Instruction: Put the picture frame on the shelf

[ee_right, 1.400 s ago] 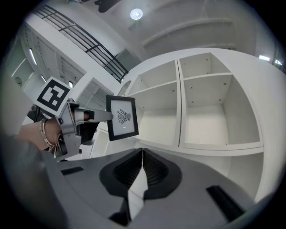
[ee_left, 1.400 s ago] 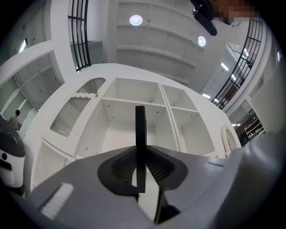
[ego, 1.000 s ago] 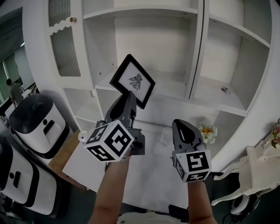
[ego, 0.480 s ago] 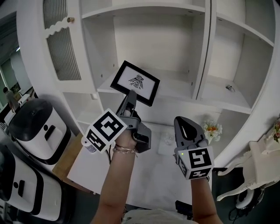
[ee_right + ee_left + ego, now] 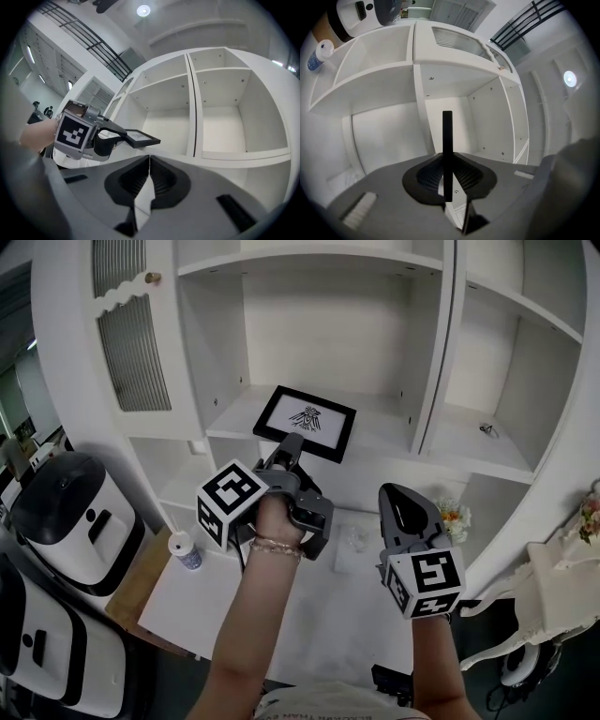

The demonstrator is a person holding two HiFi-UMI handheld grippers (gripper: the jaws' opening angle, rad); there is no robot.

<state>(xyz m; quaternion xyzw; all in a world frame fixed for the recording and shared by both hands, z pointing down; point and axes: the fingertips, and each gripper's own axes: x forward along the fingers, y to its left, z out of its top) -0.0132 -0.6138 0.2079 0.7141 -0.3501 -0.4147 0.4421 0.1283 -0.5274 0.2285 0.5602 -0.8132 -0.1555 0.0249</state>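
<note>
Nearly done: left tool [image 5: 289, 446] clamped on the near edge of the picture frame [image 5: 307, 423], which hangs almost flat just above the middle shelf [image 5: 380, 426], not yet set down or released; right tool [image 5: 396, 495] shut, empty, below the shelf.

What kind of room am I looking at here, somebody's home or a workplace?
Probably a lab or showroom dressed as a home: a white shelf unit and a small bouquet, but bulky white machines stand alongside.

Grey left tool [image 5: 292, 441], black-and-white marker cube [image 5: 230, 503]; bead bracelet [image 5: 275, 547]; grey right tool [image 5: 394, 491]
</note>
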